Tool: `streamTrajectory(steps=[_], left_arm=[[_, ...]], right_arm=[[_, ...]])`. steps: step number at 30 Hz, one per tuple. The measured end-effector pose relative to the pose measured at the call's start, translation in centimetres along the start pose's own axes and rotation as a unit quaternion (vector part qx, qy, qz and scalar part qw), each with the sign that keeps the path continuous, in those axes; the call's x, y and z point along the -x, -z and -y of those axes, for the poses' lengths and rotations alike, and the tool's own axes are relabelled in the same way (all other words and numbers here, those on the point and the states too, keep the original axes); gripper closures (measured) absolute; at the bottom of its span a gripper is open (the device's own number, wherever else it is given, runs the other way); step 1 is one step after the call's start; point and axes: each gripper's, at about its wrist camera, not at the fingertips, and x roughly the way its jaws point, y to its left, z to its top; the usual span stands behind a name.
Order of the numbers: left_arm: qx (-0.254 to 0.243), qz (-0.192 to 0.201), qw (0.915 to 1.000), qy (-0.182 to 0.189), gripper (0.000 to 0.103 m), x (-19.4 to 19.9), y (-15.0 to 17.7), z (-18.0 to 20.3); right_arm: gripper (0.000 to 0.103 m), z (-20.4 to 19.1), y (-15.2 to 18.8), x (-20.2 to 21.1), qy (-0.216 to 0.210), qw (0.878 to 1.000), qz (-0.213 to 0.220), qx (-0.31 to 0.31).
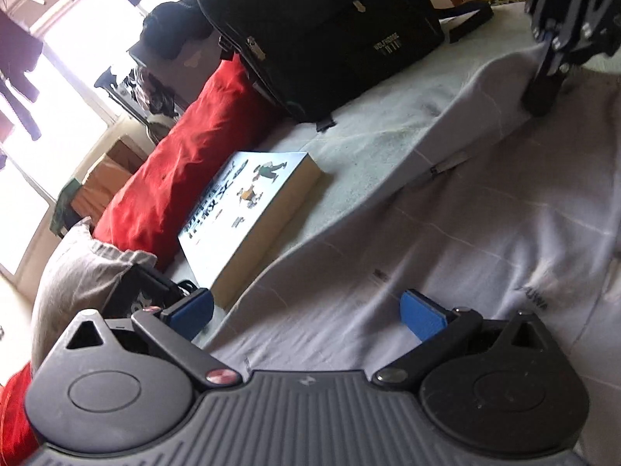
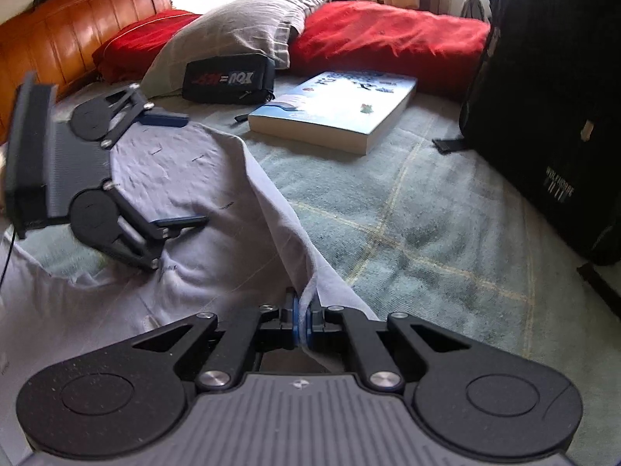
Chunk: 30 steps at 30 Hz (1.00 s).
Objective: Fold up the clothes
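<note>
The right gripper (image 2: 302, 320) is clenching the pale garment's (image 2: 202, 178) edge, the left gripper (image 1: 306, 316) is hovering with released jaws, folding barely begun.

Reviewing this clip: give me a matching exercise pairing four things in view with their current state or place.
Things:
1. right tool
2. left tool
3. book
4. black backpack

States:
A. lies flat on the green bedcover
B. open above the garment
C. stands at the bed's right side
D. shut on the pale garment

Pairs: 1-D, 2-B, 3-A, 4-C
</note>
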Motion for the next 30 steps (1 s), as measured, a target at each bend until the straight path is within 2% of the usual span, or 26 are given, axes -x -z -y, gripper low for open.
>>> streamTrajectory(steps=[5,10,14,18,20,22,24,28,30], left_arm=[[-0.027,0.013,0.9991,-0.029,0.000,-0.8,-0.2,0.0],[-0.042,0.008,0.9985,-0.033,0.000,-1.1,-0.3,-0.1],[-0.060,0.005,0.9963,-0.062,0.001,-0.7,-0.1,-0.7],[-0.113,0.010,0.9902,-0.081,0.001,-0.8,0.2,-0.6],[-0.155,0.016,0.9835,-0.091,0.001,-1.1,0.4,-0.3],[-0.198,0.018,0.9747,-0.101,0.001,-1.5,0.9,0.2],[-0.223,0.020,0.9697,-0.099,0.001,-1.9,1.4,0.3],[-0.225,0.030,0.9699,-0.087,0.001,-2.4,1.8,0.0],[-0.228,0.033,0.9700,-0.076,0.007,-2.5,2.0,0.2]], right_arm=[[0.098,-1.4,0.6,1.1,-0.001,1.000,0.012,0.020],[0.099,-2.4,1.6,2.1,-0.001,0.999,0.016,0.035],[0.099,-2.6,2.2,2.5,0.001,0.999,0.017,0.037],[0.099,-2.8,2.7,2.6,0.005,0.999,0.016,0.039],[0.099,-3.0,2.9,2.3,0.010,0.999,0.013,0.044],[0.099,-3.4,3.1,2.0,0.021,0.998,0.013,0.057],[0.098,-3.8,3.4,1.8,0.034,0.997,0.013,0.072],[0.094,-5.0,4.0,1.5,0.072,0.991,0.015,0.108],[0.089,-6.1,4.4,1.0,0.102,0.984,0.015,0.147]])
